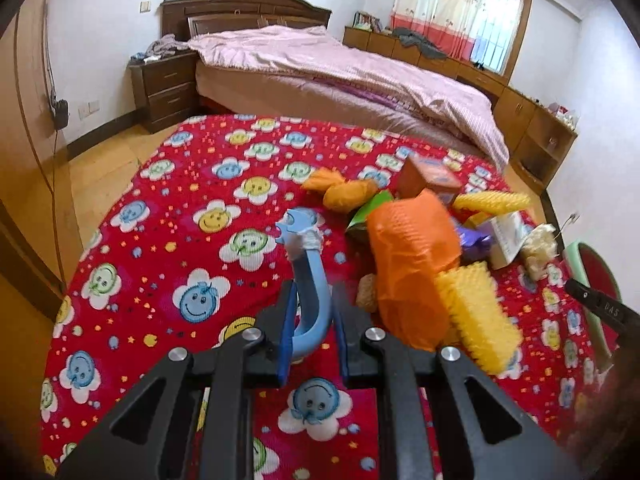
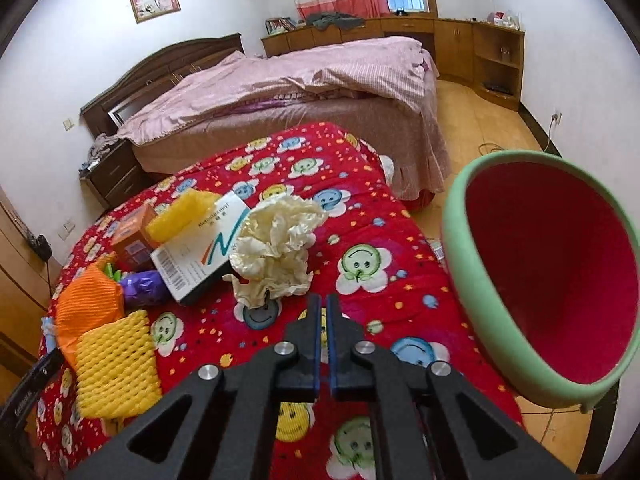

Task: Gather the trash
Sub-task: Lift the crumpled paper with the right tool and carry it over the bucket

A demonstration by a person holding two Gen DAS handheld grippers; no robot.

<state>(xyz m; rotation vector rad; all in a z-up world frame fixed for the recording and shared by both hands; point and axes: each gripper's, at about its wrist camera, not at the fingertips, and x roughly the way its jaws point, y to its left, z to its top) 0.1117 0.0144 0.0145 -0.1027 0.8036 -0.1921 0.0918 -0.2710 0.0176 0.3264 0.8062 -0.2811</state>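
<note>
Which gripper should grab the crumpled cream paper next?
Right. The right gripper is shut and unloaded, just short of the crumpled cream paper; the left gripper is shut on a blue plastic hook.

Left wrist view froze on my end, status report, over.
Left claw shut on curved blue plastic piece. Right claw shut, empty. Green-rimmed red bin beside table. Orange foam net close right of left claw.

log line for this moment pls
left gripper: shut on blue tool | right gripper: shut, empty | bin: right of table
</note>
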